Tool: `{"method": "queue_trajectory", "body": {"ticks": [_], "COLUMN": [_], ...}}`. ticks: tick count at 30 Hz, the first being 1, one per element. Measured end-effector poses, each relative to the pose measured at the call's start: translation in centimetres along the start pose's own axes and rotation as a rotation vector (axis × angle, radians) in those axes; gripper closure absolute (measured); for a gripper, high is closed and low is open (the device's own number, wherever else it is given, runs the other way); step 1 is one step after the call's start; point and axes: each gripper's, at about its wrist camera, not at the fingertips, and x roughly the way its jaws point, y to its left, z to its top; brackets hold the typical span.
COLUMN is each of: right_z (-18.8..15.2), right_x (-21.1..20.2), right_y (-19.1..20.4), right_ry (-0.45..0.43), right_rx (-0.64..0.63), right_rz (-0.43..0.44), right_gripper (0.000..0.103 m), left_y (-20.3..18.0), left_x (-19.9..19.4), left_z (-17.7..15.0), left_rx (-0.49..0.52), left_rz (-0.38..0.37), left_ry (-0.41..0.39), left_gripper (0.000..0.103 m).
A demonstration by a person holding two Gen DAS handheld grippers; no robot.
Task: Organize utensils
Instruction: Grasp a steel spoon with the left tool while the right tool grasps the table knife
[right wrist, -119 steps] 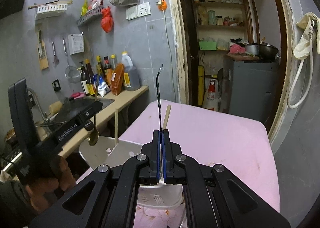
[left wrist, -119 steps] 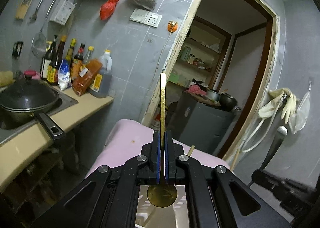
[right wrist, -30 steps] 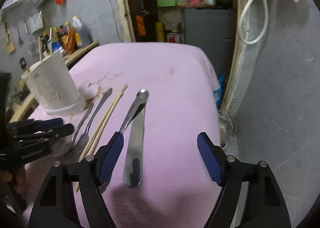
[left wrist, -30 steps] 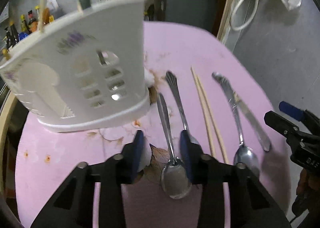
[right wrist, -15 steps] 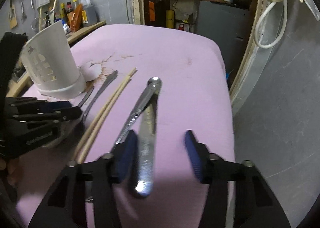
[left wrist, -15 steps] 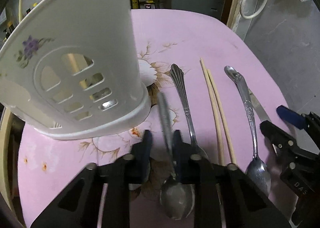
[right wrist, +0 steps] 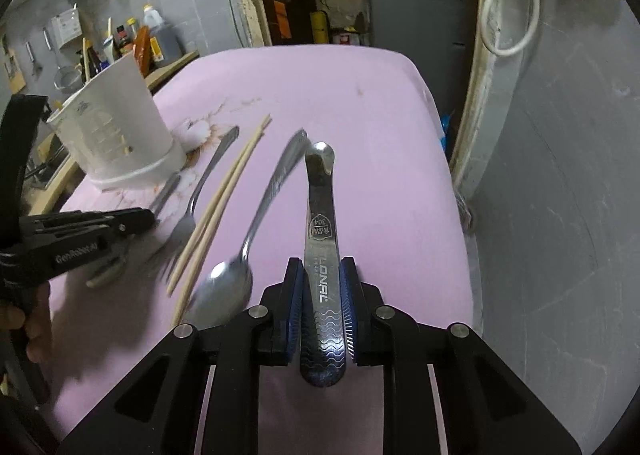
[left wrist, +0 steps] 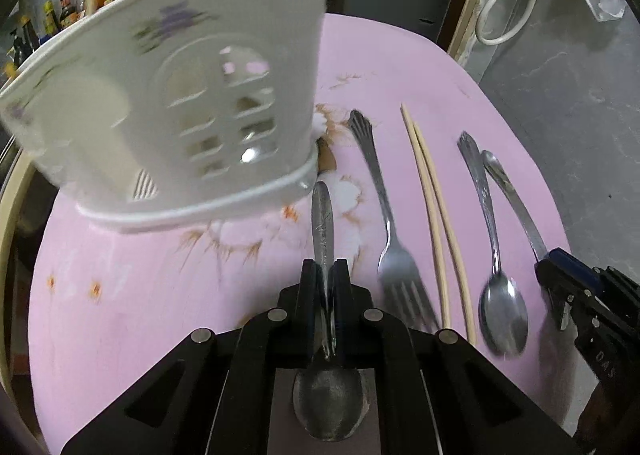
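My left gripper (left wrist: 325, 275) has its jaws closing, with the pads pressed on the handle of a steel spoon (left wrist: 322, 223) whose bowl lies under the fingers. Just ahead to the left stands the white slotted utensil holder (left wrist: 180, 103). To the right on the pink cloth lie a fork (left wrist: 384, 215), two chopsticks (left wrist: 436, 215) and a second spoon (left wrist: 492, 255). My right gripper (right wrist: 320, 275) is closing on a flat steel knife (right wrist: 320, 215), its blue pads against both edges. The left gripper (right wrist: 148, 219) shows at the left of the right wrist view.
The pink-covered table (right wrist: 320, 95) ends near a grey wall (right wrist: 560, 175) on the right. Behind the holder (right wrist: 116, 127) a kitchen counter carries several bottles (right wrist: 148, 39). A doorway with a grey cabinet (right wrist: 416, 15) lies beyond the far edge. A hand (right wrist: 36, 331) holds the left gripper.
Both grippers came down from holding upright utensils to the table. Over the last second the left jaws shut on the spoon handle and the right jaws narrowed onto the knife.
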Motion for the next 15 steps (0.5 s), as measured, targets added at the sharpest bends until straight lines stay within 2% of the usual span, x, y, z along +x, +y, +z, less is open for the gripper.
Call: {"method": "queue_trajectory", "body": {"ticks": [3, 7, 12, 15], "right_z": [-0.2, 0.9, 2.4, 2.8], "right_x": [-0.2, 1.0, 2.6, 3.0], "right_y": [0.1, 0.7, 0.3, 0.5], "right_ry": [0.019, 0.059, 0.115, 0.135], "right_rx": [-0.009, -0.046, -0.030, -0.047], "right_rz": [-0.014, -0.036, -0.003, -0.006], "right_gripper": [0.086, 0.084, 0.075, 0.074], "left_y": [0.1, -0.5, -0.3, 0.1], "left_x": [-0.9, -0.9, 0.2, 0.6], "left_z": [-1.0, -1.1, -0.1, 0.6], "left_rx": [0.022, 0.107, 0.094, 0.072], "left_rz": [-0.004, 0.010, -0.020, -0.049], "left_ry": [0.010, 0.041, 0.079, 0.100], "left_gripper": [0.097, 0.096, 0.096, 0.096]}}
